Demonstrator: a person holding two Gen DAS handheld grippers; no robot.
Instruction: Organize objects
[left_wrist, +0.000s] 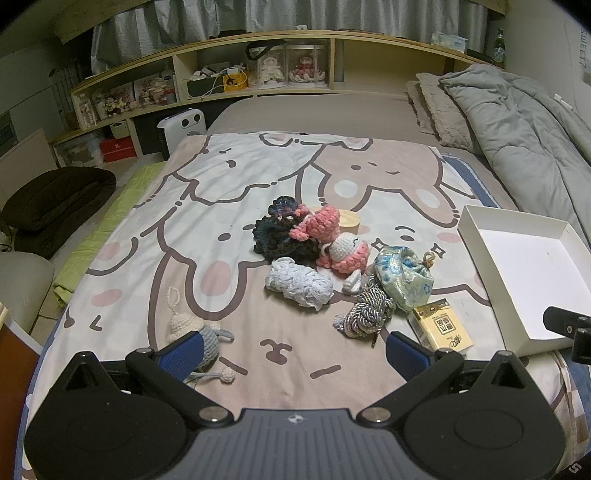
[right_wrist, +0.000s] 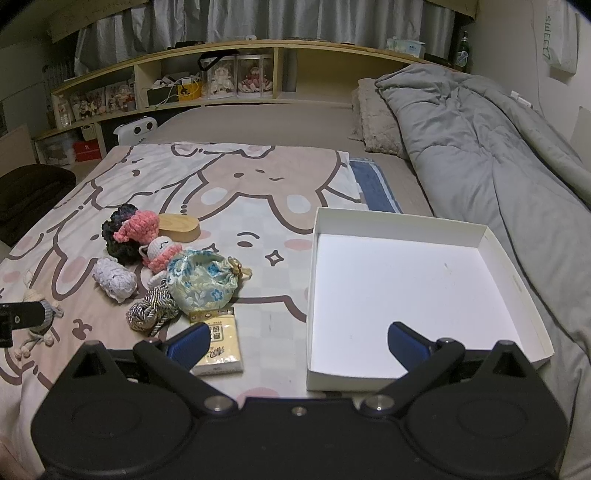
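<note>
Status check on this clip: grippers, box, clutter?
Left gripper open, empty. Right gripper open, empty. White box empty; toys, pouch, tissue pack on the bedspread. Nothing blocking.

Your stock on the cartoon bedspread, taking the floral pouch as the dial's centre in the right wrist view. White shallow box (right_wrist: 406, 291): open, empty, flat, at 3 o'clock, well apart. Brocade drawstring pouch (right_wrist: 201, 282): blue-and-cream floral, cinched, lying on its side. Yellow tissue pack (right_wrist: 218, 341): flat, at 6 o'clock, touching the pouch. Coiled silver-grey cord (right_wrist: 151, 310): at 8 o'clock, against the pouch. Pale lilac yarn bundle (right_wrist: 114, 278): at 9 o'clock. Pink-and-white crochet doll (right_wrist: 160, 253): at 10 o'clock, lying down. Dark crochet piece (right_wrist: 118, 229), pink crochet piece (right_wrist: 142, 223) and a wooden oval block (right_wrist: 179, 225): clustered at 11 o'clock. Grey-and-cream crochet charm (left_wrist: 192, 328): alone, far out at 9 o'clock.
</note>
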